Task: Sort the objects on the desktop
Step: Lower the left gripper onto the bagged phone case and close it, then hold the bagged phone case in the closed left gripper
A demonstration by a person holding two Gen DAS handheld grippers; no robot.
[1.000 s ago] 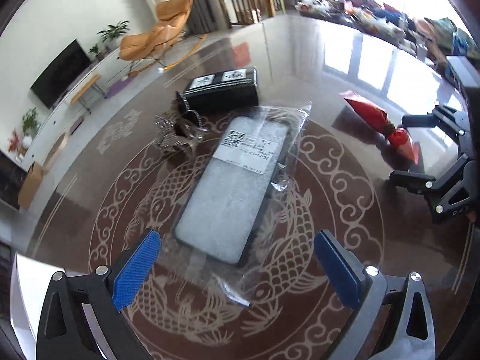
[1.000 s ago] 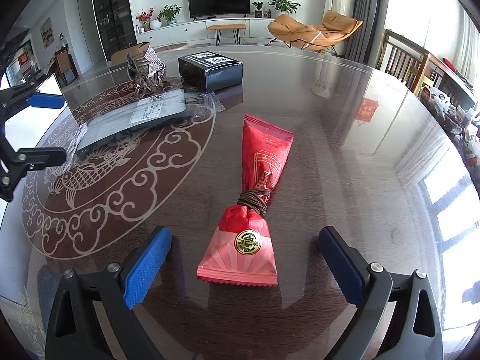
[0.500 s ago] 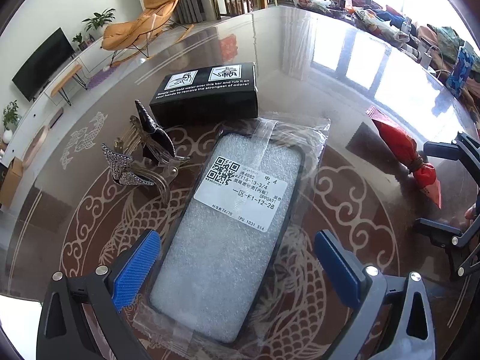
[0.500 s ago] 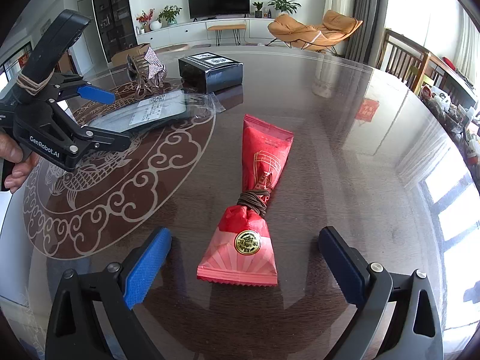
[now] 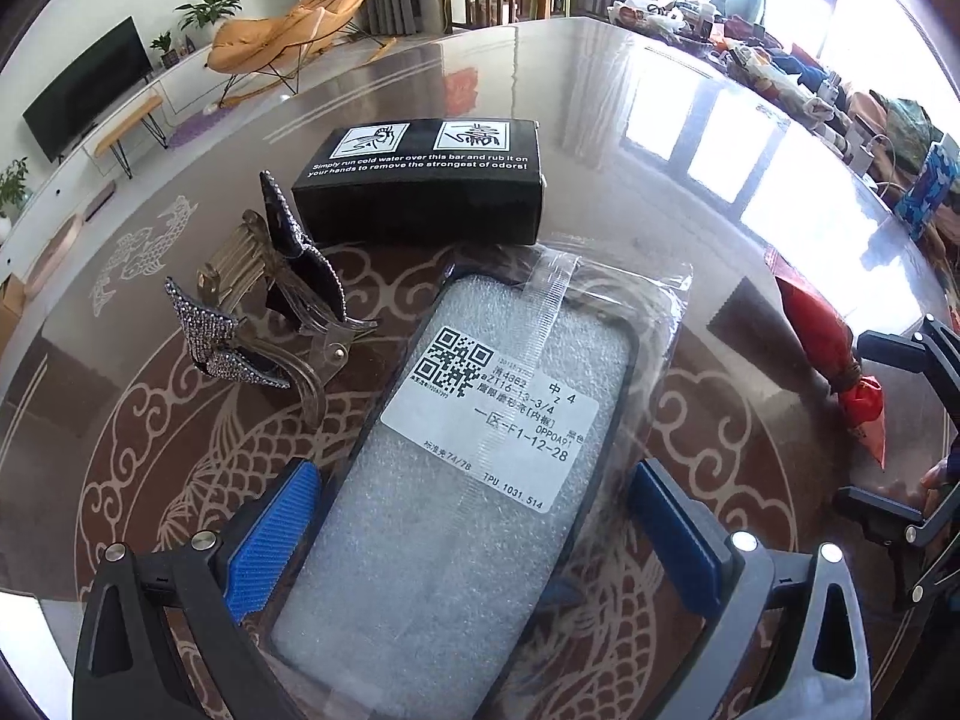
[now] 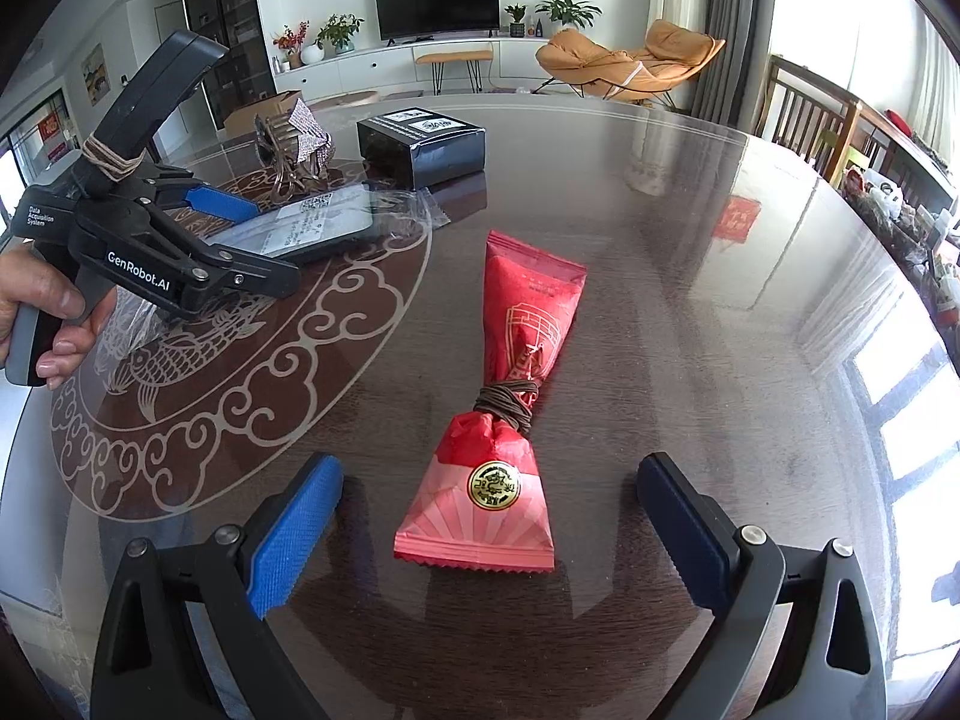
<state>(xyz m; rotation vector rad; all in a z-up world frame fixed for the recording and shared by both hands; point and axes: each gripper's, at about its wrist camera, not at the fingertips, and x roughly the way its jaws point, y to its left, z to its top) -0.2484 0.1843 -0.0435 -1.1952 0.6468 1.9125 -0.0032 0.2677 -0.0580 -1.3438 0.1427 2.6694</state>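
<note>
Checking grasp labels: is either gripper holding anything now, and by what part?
Nothing held. Left gripper is open, straddling the bagged phone case; right gripper is open around the red snack packet.

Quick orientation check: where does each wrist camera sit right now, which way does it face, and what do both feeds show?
Left wrist: behind the open left gripper, facing down at the bagged phone case; right gripper at the right edge.
Right wrist: behind the open right gripper, facing along the table over the red snack packet; left gripper and hand at left.
Shared: case, packet, black box, hair clip.
</note>
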